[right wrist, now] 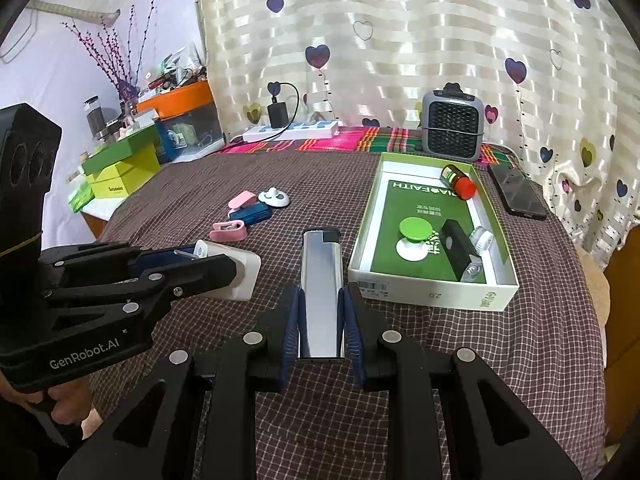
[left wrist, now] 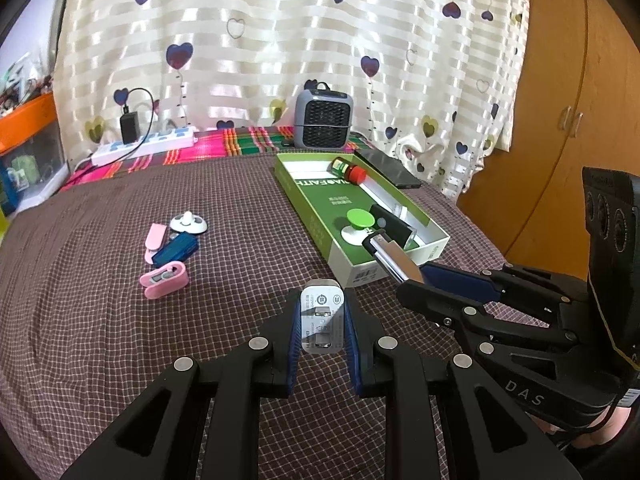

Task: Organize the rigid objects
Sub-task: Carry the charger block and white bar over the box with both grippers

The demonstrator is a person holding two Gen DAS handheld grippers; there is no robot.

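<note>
Lighter (right wrist: 321, 292) first: the right gripper (right wrist: 321, 320) is holding this shiny silver lighter, with its blue pads pressing on both long sides. The lighter's long side is running straight out along the fingers, and its black top is pointing away, toward the far side of the bed. The green-and-white box (right wrist: 436, 292) is sitting just to the right of the lighter's tip, and a little farther off. In the left wrist view the lighter's black tip is already showing over the box's near wall. So the right gripper is the nearer one to the box, and I think it only needs to swing a little right and lower the lighter in.

The left gripper (left wrist: 322, 328) is squeezing a white plug charger (left wrist: 322, 320), with the metal prongs facing the camera. It is hanging over the checked bed cover (left wrist: 120, 360), to the left of the box, so it has farther to go.

Inside the box, a small bottle with a red cap (right wrist: 458, 180) is lying at the far end. A green-topped suction knob (right wrist: 414, 238), a black block (right wrist: 458, 250) and a small clear jar (right wrist: 481, 238) are sitting near the front end. The middle of the box is looking free.

Out on the cover, two pink clips (right wrist: 228, 230), a blue stick (right wrist: 252, 213) and a white suction knob (right wrist: 274, 197) are waiting in a little bunch, well apart from the box.
</note>
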